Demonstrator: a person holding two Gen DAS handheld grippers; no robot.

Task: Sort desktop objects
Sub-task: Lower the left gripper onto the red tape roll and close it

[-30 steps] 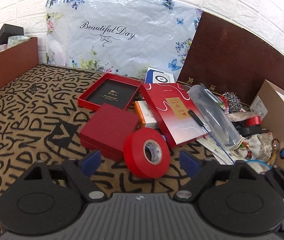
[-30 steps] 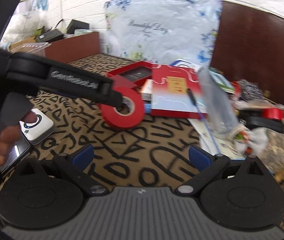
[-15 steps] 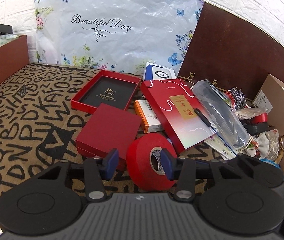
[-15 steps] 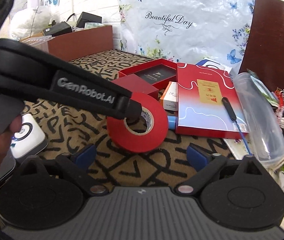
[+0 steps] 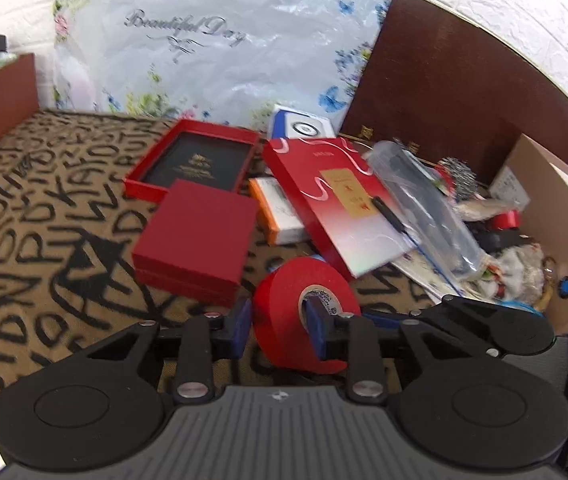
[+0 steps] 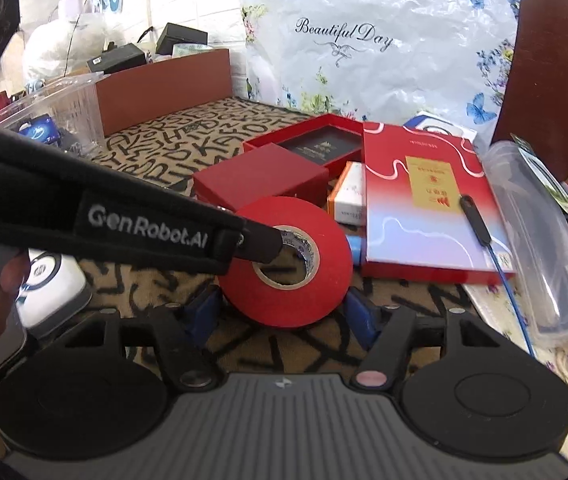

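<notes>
A red tape roll [image 5: 303, 312] stands tilted on the letter-print mat. My left gripper [image 5: 278, 330] is shut on the roll's wall, one finger inside the core and one outside. In the right wrist view the same roll [image 6: 295, 264] sits between the blue pads of my right gripper [image 6: 284, 312], whose jaws stand partly closed on either side of it; whether the pads touch it I cannot tell. The left gripper's black arm [image 6: 144, 228] crosses that view into the core.
Behind the roll lie a closed red box [image 5: 196, 236], an open red box [image 5: 196, 160], an orange-white carton [image 5: 280, 216], a red booklet with a pen [image 5: 343, 208] and a clear plastic container [image 5: 427, 208]. Clutter fills the right side by a cardboard box [image 5: 563, 216]. A white device [image 6: 48, 284] lies left.
My left gripper closed from wide open onto the roll's wall. My right gripper moved forward toward the roll and its jaws narrowed around it.
</notes>
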